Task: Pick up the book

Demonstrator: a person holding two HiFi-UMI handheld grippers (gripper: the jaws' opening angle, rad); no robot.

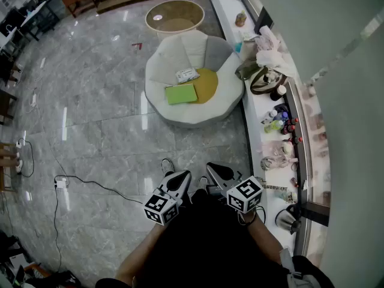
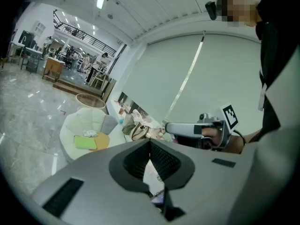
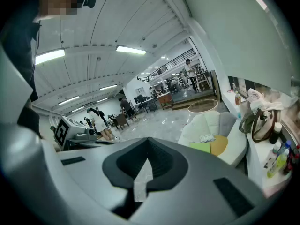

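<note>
Far ahead, more squarely before clenched, empty left claw [image 1: 171, 174] than clenched, empty right claw [image 1: 216, 171]: book [image 1: 181, 93], long axis crosswise, on seat [image 1: 180, 116].

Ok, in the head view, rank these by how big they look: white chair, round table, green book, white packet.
1. white chair
2. round table
3. green book
4. white packet
The table sits farther from the camera, so it may be larger than it looks.
</note>
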